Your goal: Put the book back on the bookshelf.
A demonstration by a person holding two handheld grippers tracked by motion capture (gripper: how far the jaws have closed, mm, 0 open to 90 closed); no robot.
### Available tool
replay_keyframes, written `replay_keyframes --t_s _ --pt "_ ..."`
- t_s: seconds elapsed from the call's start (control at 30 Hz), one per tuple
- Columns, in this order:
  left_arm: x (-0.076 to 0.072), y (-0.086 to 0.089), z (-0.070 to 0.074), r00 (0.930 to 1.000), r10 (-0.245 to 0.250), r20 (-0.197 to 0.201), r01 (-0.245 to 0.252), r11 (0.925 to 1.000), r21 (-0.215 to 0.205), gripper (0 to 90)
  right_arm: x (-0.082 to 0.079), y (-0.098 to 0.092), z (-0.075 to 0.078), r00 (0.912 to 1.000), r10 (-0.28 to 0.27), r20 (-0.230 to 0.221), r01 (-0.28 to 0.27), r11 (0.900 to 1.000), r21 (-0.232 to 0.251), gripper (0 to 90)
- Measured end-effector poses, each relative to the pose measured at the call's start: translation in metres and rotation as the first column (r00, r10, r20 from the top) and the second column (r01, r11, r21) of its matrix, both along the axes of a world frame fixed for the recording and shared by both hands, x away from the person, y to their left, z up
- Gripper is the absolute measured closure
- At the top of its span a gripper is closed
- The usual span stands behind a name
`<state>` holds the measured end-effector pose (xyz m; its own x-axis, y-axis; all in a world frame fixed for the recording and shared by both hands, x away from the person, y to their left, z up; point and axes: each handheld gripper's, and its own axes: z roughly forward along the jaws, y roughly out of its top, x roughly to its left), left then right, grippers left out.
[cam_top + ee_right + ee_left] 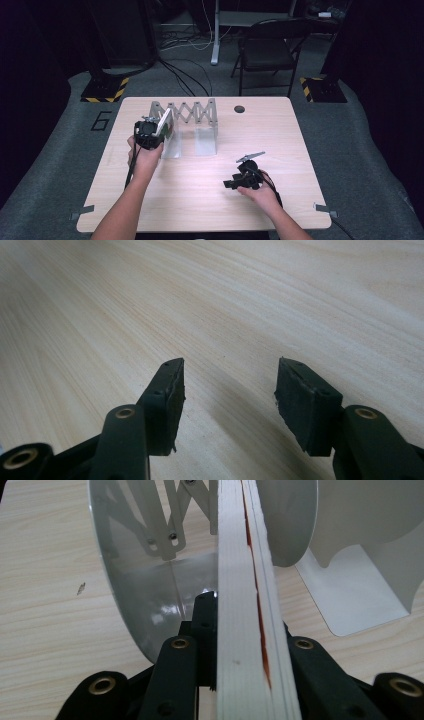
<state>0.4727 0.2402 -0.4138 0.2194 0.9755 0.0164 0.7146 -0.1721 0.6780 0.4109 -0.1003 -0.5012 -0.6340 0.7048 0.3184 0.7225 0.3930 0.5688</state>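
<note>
Leftward, I have the left gripper (159, 129) clamped on a thin white book (247, 605), held edge-up at the first slot of the expanding metal book rack (192, 112), apparently to slide it between the dividers. Further right, my right gripper (231, 184) rests low over the bench (210, 200), jaws apart, holding nothing.

My pale wood surface (200, 200) on grey carpet (50, 160), black folding chair (267, 50) beyond, cables (187, 75) trailing, hazard-striped stand bases (105, 90), dark curtains (30, 50) around me
</note>
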Motion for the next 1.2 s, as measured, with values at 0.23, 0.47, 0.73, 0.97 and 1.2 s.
replay_keyframes --t_s 0.23,0.47,0.73,0.97,1.2 --pt "0.004 -0.005 -0.004 0.9999 0.015 0.005 -0.015 0.9999 0.002 75.9 -0.001 0.000 0.001 0.9999 -0.011 -0.007 0.011 1.000 0.003 45.2" --pt "0.007 -0.009 -0.009 0.9998 0.019 0.002 -0.019 0.9998 0.009 75.9 0.000 0.000 0.000 1.0000 -0.003 0.002 0.003 1.000 0.003 45.1" --pt "0.009 -0.011 -0.014 0.9996 0.029 0.004 -0.029 0.9994 0.019 75.9 -0.001 0.000 0.000 1.0000 -0.008 -0.003 0.008 1.000 0.005 45.1" --pt "0.008 -0.013 -0.019 0.9994 0.036 -0.005 -0.036 0.9992 0.017 75.8 0.000 0.000 0.000 1.0000 0.000 -0.001 0.000 1.000 0.002 45.1" --pt "0.009 -0.015 -0.020 0.9991 0.034 -0.025 -0.034 0.9993 0.019 75.4 0.000 0.000 0.000 1.0000 0.004 -0.001 -0.004 1.000 -0.001 45.1"
